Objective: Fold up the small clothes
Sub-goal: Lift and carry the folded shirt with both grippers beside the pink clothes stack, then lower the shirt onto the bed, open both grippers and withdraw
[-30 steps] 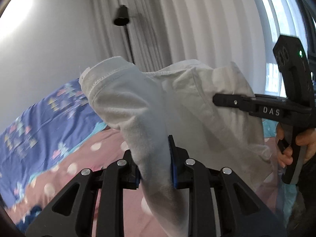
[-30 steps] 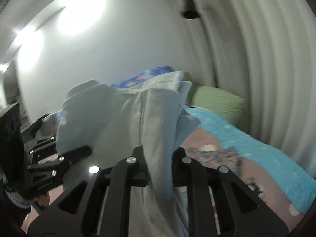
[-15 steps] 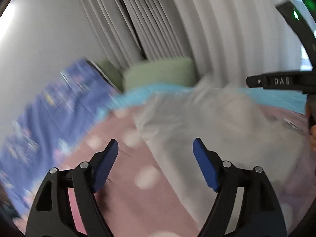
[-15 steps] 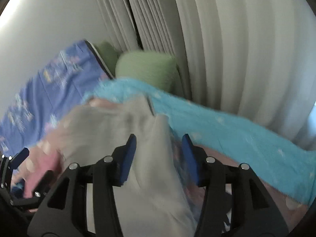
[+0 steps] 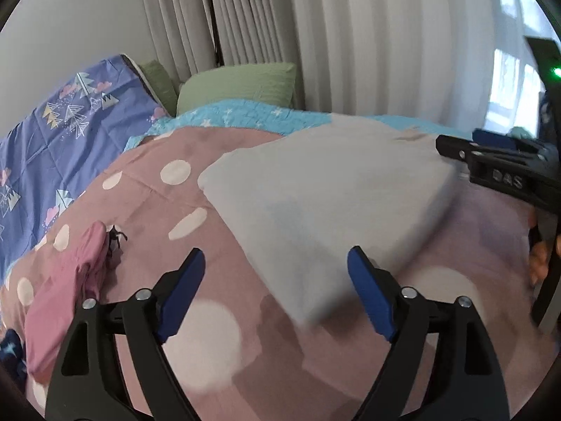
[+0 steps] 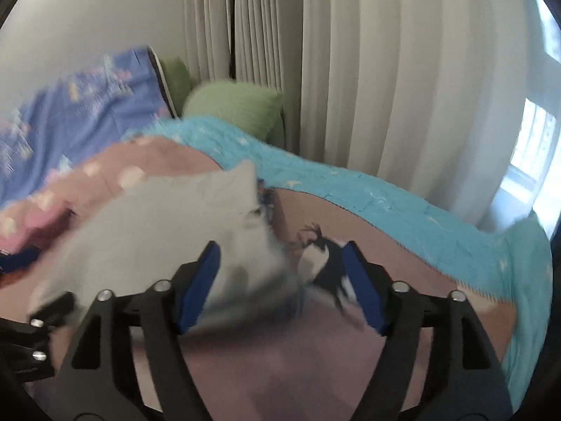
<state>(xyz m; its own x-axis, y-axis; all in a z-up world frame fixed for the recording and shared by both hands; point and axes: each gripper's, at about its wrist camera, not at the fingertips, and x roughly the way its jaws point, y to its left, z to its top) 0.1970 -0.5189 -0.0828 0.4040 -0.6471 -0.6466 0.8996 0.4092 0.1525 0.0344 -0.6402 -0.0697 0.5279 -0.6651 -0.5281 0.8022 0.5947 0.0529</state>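
A pale grey garment (image 5: 326, 189) lies spread on the pink dotted bedspread (image 5: 210, 333). My left gripper (image 5: 277, 280) hangs just above its near corner, jaws wide and still opening, nothing pressed between the blue pads (image 5: 182, 291). In the right wrist view the same garment (image 6: 164, 231) is blurred; its right edge lies between my right gripper's (image 6: 280, 273) opening jaws, pads apart from it. The right gripper (image 5: 498, 172) also shows at the right edge of the left wrist view, held by a hand (image 5: 540, 259).
A crumpled pink garment (image 5: 66, 291) lies on the bedspread at the left. Behind are a turquoise blanket (image 6: 385, 207), a green pillow (image 5: 242, 87), a blue patterned cover (image 5: 59, 129) and pale curtains (image 5: 350, 35). A deer print (image 6: 322, 245) marks the bedspread.
Both grippers held the grey garment up in the air a second ago. They let go and dropped toward the bed; the garment now lies flat on the bedspread.
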